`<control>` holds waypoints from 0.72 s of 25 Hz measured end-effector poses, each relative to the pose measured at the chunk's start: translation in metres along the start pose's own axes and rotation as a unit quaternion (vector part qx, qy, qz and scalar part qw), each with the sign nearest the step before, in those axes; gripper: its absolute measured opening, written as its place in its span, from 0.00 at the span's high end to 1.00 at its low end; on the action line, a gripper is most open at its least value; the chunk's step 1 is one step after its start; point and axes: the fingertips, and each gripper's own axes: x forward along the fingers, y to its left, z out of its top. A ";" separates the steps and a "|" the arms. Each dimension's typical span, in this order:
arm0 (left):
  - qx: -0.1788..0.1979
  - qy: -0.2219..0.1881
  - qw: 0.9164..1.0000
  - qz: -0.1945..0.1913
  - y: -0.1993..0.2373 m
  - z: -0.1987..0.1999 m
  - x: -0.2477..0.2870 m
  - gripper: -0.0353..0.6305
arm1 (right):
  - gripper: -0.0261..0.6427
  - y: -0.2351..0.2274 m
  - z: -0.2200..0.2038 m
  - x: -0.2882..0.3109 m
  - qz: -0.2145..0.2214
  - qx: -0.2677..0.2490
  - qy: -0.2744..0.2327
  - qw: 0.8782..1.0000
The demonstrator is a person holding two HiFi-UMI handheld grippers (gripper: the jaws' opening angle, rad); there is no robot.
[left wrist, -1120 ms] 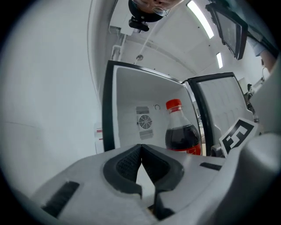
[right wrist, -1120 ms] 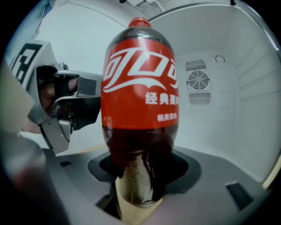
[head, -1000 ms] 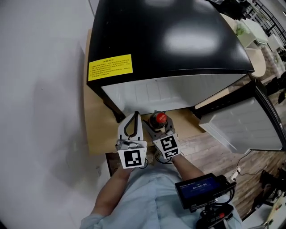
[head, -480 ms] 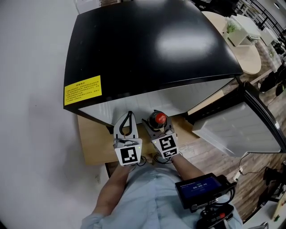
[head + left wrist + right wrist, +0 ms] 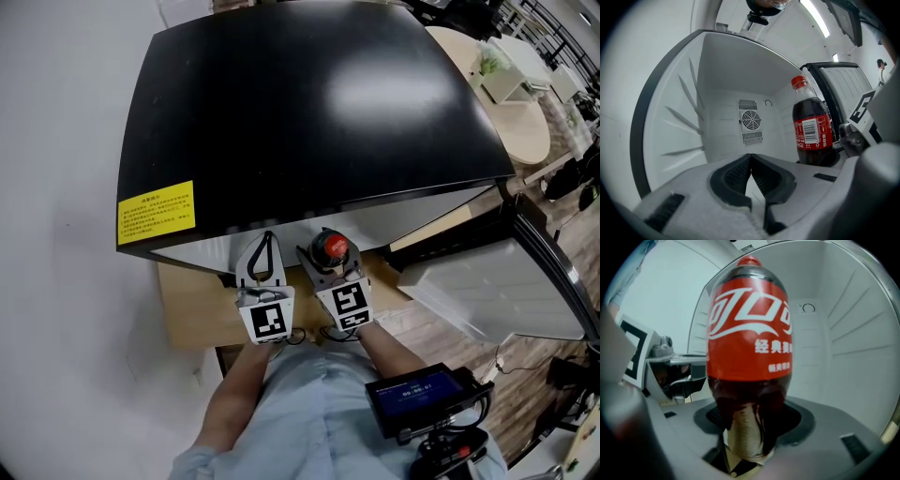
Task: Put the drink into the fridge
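Head view: the right gripper (image 5: 334, 272) holds the cola bottle (image 5: 330, 247) upright at the mouth of the open fridge (image 5: 309, 112). Left gripper view: the left gripper (image 5: 751, 158) is closed and empty, facing the bare white interior. Right gripper view: the jaws clamp the bottle's lower part. The carry-in step seems to be in hand. Next it likely needs a deeper reach and a level set-down before the jaws let go.

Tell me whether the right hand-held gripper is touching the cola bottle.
Touching. The right gripper view shows the right hand-held gripper clamped around the lower body of the cola bottle.

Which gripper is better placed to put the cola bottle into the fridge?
Right: the right gripper clamps the red-capped plastic cola bottle before the open white fridge; the left gripper is shut, empty.
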 end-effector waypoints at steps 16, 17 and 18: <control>-0.003 0.013 1.000 0.018 0.002 -0.015 0.029 0.94 | 0.57 -0.039 0.001 0.022 0.003 -0.018 0.004 1.000; -0.002 0.014 1.000 0.020 0.002 -0.015 0.031 0.94 | 0.57 -0.040 0.001 0.024 0.004 -0.019 0.004 1.000; -0.002 0.014 1.000 0.022 0.002 -0.016 0.032 0.94 | 0.57 -0.041 0.001 0.026 0.006 -0.020 0.003 1.000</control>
